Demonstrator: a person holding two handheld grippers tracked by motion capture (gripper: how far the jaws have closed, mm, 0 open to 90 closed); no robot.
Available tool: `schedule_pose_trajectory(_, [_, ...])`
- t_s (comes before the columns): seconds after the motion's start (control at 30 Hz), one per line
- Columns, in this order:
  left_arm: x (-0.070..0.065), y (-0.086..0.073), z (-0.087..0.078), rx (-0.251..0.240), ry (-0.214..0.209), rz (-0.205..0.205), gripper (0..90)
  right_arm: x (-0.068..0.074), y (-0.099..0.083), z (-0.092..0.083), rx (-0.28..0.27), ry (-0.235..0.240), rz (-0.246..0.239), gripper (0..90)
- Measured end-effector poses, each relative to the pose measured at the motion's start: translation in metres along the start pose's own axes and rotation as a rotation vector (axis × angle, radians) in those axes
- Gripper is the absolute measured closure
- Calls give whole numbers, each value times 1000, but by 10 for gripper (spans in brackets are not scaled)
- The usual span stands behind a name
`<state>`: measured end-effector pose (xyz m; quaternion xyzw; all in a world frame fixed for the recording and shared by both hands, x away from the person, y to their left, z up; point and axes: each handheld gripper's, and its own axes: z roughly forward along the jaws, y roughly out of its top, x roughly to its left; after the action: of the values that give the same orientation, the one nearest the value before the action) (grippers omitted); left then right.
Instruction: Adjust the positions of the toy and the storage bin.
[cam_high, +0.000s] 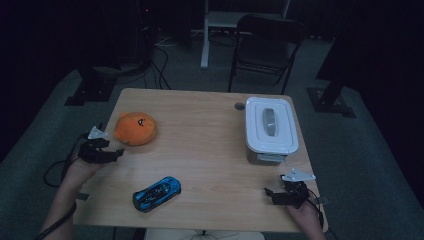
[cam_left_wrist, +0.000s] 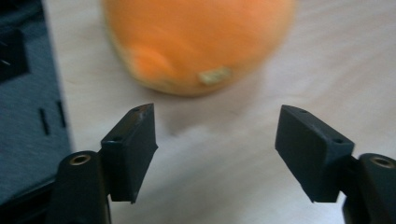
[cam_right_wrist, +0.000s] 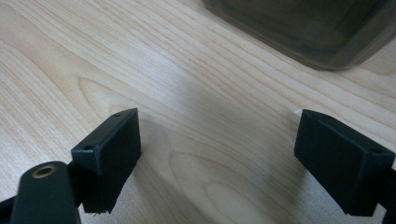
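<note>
A dim room: a wooden table stands on grey carpet, with a dark folding chair at twelve o'clock and cables at eleven.

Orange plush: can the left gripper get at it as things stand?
Probably yes. The left gripper is open just short of the orange plush, with bare table between them and nothing in the way.

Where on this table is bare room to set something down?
The wide middle strip between the orange plush toy and the lidded white box is bare, as is the far edge. It is tighter near the blue toy car.
</note>
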<state>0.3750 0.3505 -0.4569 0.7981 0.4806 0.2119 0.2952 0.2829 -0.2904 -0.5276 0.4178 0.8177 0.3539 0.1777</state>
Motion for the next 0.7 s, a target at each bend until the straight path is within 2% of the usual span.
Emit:
schedule_pose_trajectory(0.13, [16, 5, 10, 11, 16, -12, 327, 0, 0, 0, 0, 0, 0, 141])
schedule_pose_trajectory(0.23, [21, 7, 17, 17, 11, 6, 329, 0, 0, 0, 0, -1, 0, 141])
schedule_pose_trajectory(0.3, [24, 9, 23, 29, 39, 20, 350, 0, 0, 0, 0, -1, 0, 141])
schedule_pose_trajectory(0.37, [27, 10, 27, 41, 13, 10, 372, 0, 0, 0, 0, -1, 0, 141])
schedule_pose_trajectory(0.4, [28, 11, 30, 34, 29, 18, 375, 0, 0, 0, 0, -1, 1, 141])
schedule_pose_trajectory(0.47, [30, 11, 33, 35, 6, 4, 403, 0, 0, 0, 0, -3, 3, 142])
schedule_pose_trajectory(0.5, [30, 12, 36, 34, 30, 6, 403, 0, 0, 0, 0, -4, 3, 141])
schedule_pose_trajectory(0.63, [30, 14, 42, 39, 24, 8, 441, 0, 0, 0, -1, -5, 4, 142])
schedule_pose_trajectory(0.7, [28, 15, 42, 24, 21, 20, 504, 0, 0, 0, -1, -5, 4, 143])
